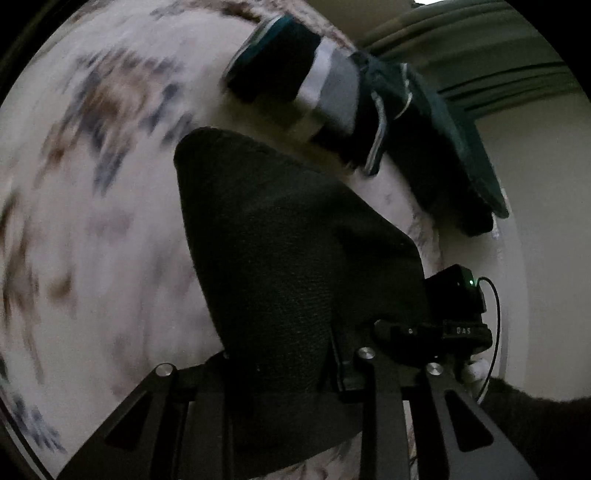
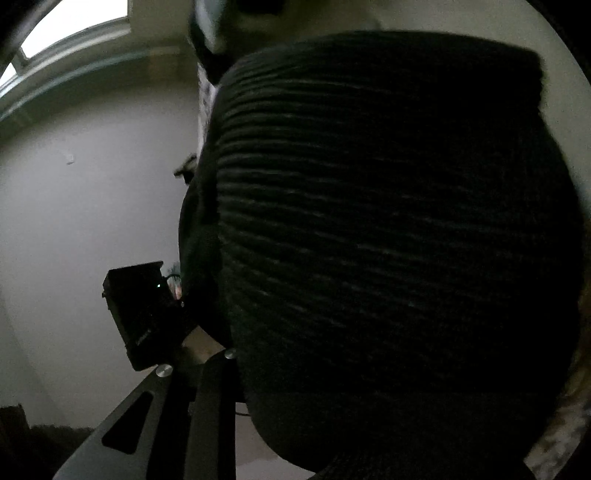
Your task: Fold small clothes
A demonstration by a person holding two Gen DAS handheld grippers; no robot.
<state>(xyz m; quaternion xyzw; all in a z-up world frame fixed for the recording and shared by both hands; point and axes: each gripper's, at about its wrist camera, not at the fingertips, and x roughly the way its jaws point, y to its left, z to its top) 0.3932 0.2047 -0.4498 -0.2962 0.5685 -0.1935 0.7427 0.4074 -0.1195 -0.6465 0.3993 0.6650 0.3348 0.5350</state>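
Note:
A dark knitted garment (image 1: 280, 258) hangs over my left gripper (image 1: 295, 373) and hides its fingertips; the jaws look closed on the cloth. In the right wrist view the same dark ribbed knit (image 2: 399, 240) fills most of the frame and covers my right gripper (image 2: 236, 369), which appears shut on its edge. The other gripper's black body shows in each view, at the right in the left wrist view (image 1: 458, 310) and at the left in the right wrist view (image 2: 140, 310). Both hold the garment up off the surface.
A white bed cover with a brown and blue pattern (image 1: 92, 184) lies below, blurred. A stack of folded dark, grey and teal clothes (image 1: 351, 96) sits at its far edge. A plain wall (image 2: 92, 203) and a window (image 2: 74, 33) are behind.

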